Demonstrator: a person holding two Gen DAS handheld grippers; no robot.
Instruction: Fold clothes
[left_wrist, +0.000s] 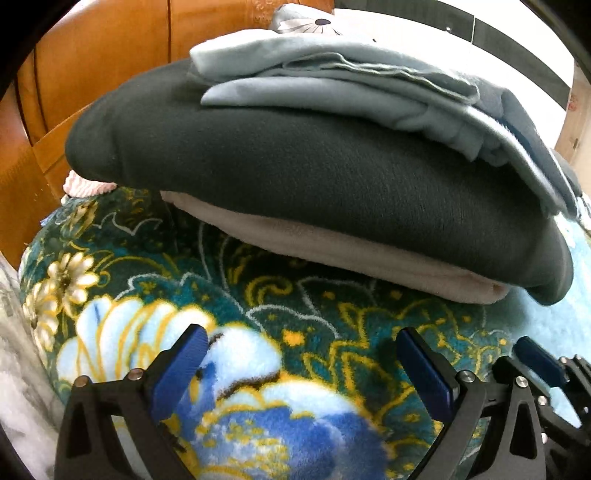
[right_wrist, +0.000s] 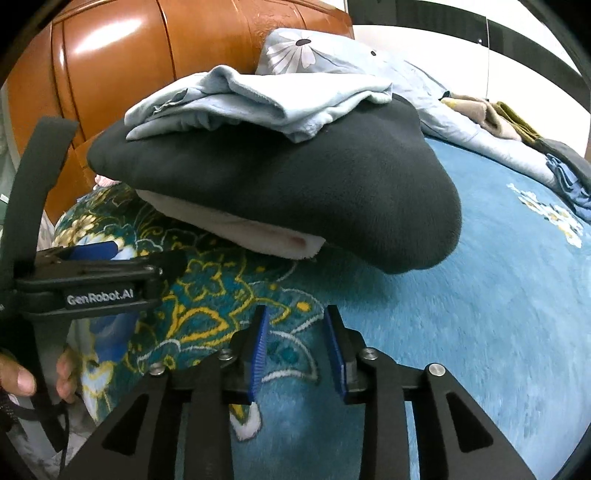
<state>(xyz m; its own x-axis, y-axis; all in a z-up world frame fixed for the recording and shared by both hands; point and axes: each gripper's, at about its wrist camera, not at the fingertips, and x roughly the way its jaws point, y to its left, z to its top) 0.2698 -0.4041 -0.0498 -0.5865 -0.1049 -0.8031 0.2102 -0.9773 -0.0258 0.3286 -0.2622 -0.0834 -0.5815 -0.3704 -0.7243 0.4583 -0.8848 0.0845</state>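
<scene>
A stack of folded clothes lies on the bed: a pale blue garment (left_wrist: 332, 81) (right_wrist: 258, 103) on top, a dark grey one (left_wrist: 314, 177) (right_wrist: 295, 184) under it, and a cream one (left_wrist: 332, 251) (right_wrist: 258, 232) at the bottom. My left gripper (left_wrist: 301, 339) hovers open and wide over the floral blanket (left_wrist: 258, 295), just short of the stack, with nothing between its fingers. My right gripper (right_wrist: 296, 317) is beside it, open with a narrower gap and empty, also short of the stack's near edge. Its blue pad (left_wrist: 535, 356) shows at the lower right of the left wrist view.
An orange-brown wooden headboard (right_wrist: 147, 66) rises behind the stack. A flower-print pillow (right_wrist: 303, 51) lies at the back. More loose clothes (right_wrist: 517, 125) are piled at the far right on the blue blanket (right_wrist: 480, 314). A person's hand (right_wrist: 22, 376) holds the left gripper's handle.
</scene>
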